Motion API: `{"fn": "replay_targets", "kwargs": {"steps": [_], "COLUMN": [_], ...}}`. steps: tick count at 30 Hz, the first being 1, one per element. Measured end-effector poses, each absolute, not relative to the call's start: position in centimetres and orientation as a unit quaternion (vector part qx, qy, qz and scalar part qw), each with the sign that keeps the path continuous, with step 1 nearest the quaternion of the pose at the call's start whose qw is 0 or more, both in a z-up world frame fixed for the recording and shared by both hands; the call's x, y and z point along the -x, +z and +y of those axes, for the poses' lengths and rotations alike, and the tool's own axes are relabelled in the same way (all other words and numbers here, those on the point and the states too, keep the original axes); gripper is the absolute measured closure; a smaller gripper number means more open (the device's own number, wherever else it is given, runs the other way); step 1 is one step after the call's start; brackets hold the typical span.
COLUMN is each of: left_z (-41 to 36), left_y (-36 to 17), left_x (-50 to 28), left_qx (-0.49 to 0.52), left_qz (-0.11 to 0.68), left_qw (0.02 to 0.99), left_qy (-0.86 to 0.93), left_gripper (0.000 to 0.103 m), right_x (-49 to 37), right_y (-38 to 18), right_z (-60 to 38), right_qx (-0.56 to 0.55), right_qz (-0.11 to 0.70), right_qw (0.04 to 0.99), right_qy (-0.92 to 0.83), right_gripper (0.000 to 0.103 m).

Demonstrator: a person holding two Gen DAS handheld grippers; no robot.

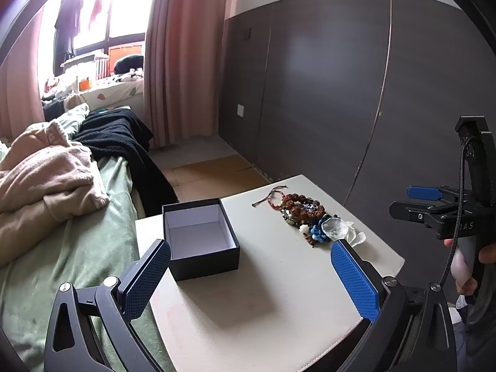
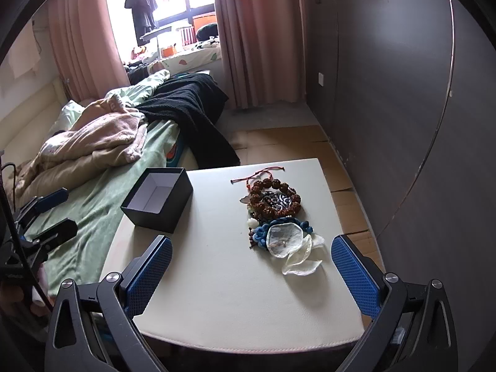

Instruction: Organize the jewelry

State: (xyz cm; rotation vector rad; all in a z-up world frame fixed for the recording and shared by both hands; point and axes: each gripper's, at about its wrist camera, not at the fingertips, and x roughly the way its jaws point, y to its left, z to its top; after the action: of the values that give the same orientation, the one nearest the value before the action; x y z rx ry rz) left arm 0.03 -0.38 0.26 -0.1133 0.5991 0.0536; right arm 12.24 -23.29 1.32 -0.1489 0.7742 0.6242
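- A bed [image 2: 102,198] with a green sheet ran along one side of the white table [image 2: 217,294], touching its edge; a beige blanket [image 2: 93,142] and a black cloth [image 2: 192,105] lay heaped on it, well beyond the table.
- A dark wardrobe wall [image 1: 325,93] stood on the table's other side, with a strip of wooden floor between them.
- The white table itself carried the box and the jewelry, with bare top between the two.
- The black box [image 2: 159,200], lidless and white inside, sat at the table's bed-side far corner, empty.
- The jewelry pile [image 2: 276,214] lay on the table nearer the wardrobe side, apart from the box: a ring of brown knobbly beads [image 2: 272,198] with a red cord [image 2: 257,175] at the far end, blue beads [image 2: 263,232] and a clear flower-shaped piece [image 2: 285,238] at the near end.
- The left gripper [image 1: 251,279] hovered over the table's near edge, tilted down, its blue-padded fingers [image 1: 353,279] spread fully apart with nothing between them.
- The right gripper [image 2: 251,276] hovered likewise over the near edge, fingers [image 2: 356,279] at full spread, holding nothing; the jewelry lay just ahead of it.
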Motion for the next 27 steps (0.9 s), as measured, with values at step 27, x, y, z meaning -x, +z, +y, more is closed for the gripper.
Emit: {"fn": "replay_targets", "kwargs": {"steps": [27], "left_z": [-0.14], "left_y": [0.09], "left_x": [0.36], "left_qx": [0.050], "left_qz": [0.293], "left_qw": [0.954], "left_qy": [0.035], "left_gripper": [0.000], "right_x": [-12.00], "right_y": [1.00], "right_z": [-22.94], "right_qx": [0.079], "right_qz": [0.372], "right_qw": [0.876], "right_qy": [0.297], "right_gripper": [0.000]}}
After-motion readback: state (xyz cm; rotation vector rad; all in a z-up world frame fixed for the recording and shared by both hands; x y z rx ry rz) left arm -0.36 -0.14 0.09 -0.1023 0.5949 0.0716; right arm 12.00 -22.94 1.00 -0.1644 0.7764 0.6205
